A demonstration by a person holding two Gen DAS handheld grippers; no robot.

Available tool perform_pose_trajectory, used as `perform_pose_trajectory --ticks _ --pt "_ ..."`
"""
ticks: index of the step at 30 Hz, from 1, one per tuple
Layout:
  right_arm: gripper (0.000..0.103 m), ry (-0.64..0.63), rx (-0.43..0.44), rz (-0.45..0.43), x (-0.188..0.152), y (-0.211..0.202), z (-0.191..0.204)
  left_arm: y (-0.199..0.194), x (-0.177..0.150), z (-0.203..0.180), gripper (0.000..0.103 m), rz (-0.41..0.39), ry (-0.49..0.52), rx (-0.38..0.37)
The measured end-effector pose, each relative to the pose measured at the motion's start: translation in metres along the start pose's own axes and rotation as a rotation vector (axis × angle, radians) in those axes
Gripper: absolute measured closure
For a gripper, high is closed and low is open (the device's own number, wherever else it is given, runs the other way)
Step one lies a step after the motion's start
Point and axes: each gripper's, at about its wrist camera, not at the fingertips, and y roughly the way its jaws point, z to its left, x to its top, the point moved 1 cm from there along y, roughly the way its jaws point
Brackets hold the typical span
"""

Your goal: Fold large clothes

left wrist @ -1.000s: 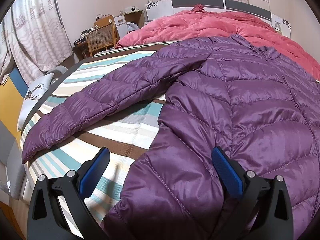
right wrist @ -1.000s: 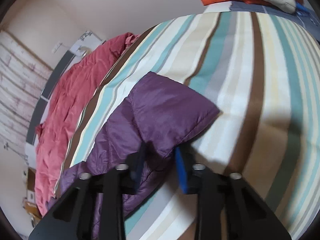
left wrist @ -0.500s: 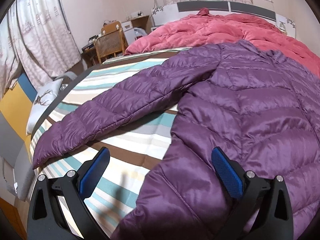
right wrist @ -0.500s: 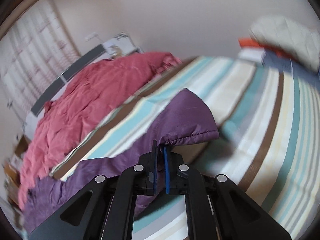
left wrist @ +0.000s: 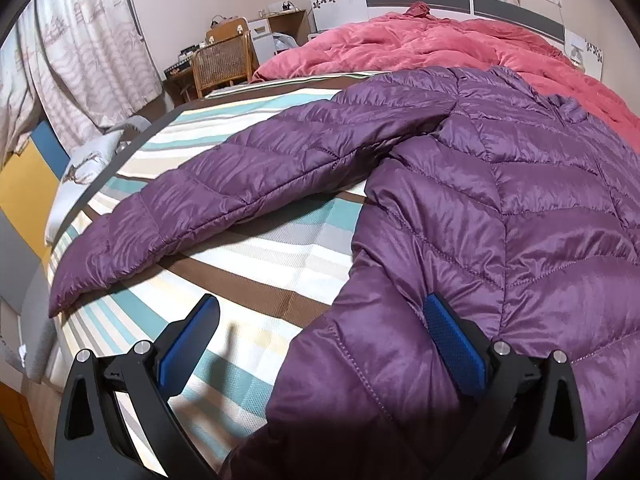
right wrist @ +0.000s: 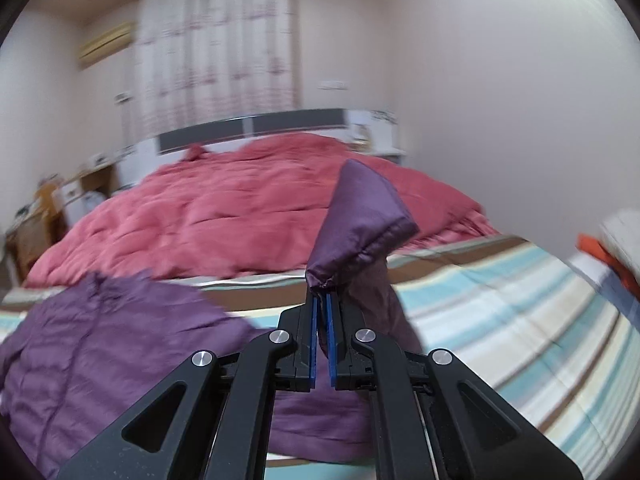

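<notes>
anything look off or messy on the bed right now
Nothing damaged or spilled. The purple jacket lies unfolded, one sleeve sprawled across the striped sheet. The pink duvet is rumpled by the headboard. The right tool pinches the other cuff.

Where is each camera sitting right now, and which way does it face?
Left wrist: on the left gripper, low over the striped bed, facing the headboard across the purple jacket and its spread sleeve; both blue pads show, wide open.
Right wrist: on the right gripper, raised, facing the headboard and curtains; its pads are shut on the other sleeve's cuff, lifted off the bed.
Shared: the purple jacket, the pink quilt, the striped bed and the headboard.
</notes>
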Motion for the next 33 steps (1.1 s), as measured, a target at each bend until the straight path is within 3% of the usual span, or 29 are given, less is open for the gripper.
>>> perform_pose_trajectory --ticks 11,17,20,27,31,33 --pt "0.099 -0.329 0.283 0.05 -0.044 0.003 0.173 0.004 -0.003 0.004 0.002 0.012 -0.036 -0.043" --pt "0.099 -0.609 0.448 0.075 -0.082 -0.009 0.255 0.004 -0.003 0.005 0.002 0.014 -0.039 -0.047" --pt "0.099 -0.7 0.495 0.098 -0.093 -0.012 0.272 0.004 -0.002 0.005 0.002 0.017 -0.039 -0.045" --pt "0.099 -0.758 0.535 0.302 -0.112 0.007 0.286 -0.008 0.004 0.001 0.002 0.008 -0.024 -0.041" --pt "0.088 -0.77 0.556 0.333 -0.116 0.004 0.287 -0.022 0.018 -0.003 0.002 -0.004 -0.047 -0.107" --pt "0.067 -0.739 0.59 0.346 -0.111 -0.001 0.284 -0.031 0.03 -0.008 0.002 -0.028 -0.051 -0.141"
